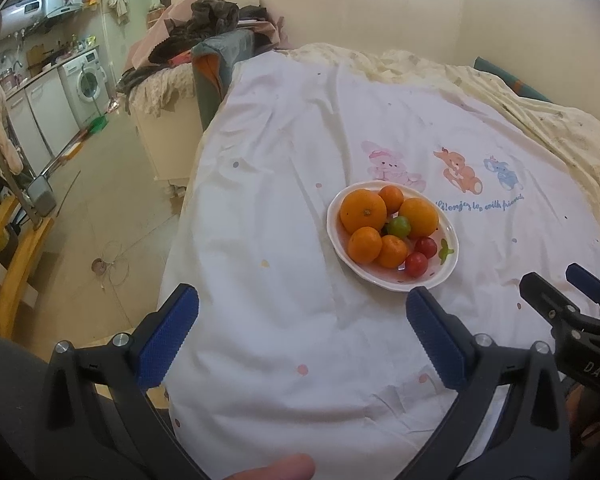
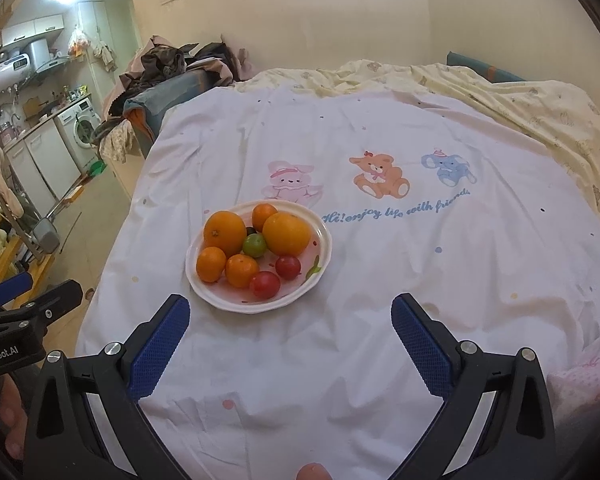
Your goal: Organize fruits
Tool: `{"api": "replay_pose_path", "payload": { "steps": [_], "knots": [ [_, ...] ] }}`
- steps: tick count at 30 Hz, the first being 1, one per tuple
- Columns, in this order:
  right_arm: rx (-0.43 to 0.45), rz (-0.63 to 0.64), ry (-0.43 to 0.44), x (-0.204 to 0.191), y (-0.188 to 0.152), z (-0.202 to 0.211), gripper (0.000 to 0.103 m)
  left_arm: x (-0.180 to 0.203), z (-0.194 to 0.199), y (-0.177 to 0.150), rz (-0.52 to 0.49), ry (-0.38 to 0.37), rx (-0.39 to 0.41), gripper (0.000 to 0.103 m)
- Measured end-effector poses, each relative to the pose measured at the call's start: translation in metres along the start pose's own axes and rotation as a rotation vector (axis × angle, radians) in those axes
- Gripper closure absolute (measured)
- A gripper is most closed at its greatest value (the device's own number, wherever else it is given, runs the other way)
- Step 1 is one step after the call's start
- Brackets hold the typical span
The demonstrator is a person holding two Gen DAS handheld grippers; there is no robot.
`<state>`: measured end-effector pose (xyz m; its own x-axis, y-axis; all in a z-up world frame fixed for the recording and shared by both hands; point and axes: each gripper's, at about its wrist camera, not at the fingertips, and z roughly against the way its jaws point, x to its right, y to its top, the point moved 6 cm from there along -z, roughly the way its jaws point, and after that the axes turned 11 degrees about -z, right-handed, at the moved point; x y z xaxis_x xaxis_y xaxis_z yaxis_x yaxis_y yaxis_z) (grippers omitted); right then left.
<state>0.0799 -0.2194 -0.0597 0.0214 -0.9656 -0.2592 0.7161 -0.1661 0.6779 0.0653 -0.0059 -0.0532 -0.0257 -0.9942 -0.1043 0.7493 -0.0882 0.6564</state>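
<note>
The fruits sit heaped in a white oval plate (image 2: 324, 254) on the printed bedsheet (image 2: 380, 340) — two large oranges (image 2: 225, 233), three smaller ones, a green fruit (image 2: 254, 245) and two red tomatoes (image 2: 265, 285) at the near rim. The plate's long axis seems to run from near-right to far-left, though the fisheye may skew it. It lies ahead and left of the right gripper (image 2: 290, 350), ahead and right of the left gripper (image 1: 302, 340); neither looks clearly nearer. Both grippers are spread wide, holding nothing.
</note>
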Motion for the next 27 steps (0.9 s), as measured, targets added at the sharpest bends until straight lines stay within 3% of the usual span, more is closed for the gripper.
{"api": "replay_pose_path", "payload": {
  "steps": [27],
  "knots": [
    [0.007, -0.001, -0.006, -0.0009, 0.0006, 0.0022, 0.000, 0.0006, -0.0016, -0.0025, -0.001, -0.004, -0.002, 0.001]
  ]
}}
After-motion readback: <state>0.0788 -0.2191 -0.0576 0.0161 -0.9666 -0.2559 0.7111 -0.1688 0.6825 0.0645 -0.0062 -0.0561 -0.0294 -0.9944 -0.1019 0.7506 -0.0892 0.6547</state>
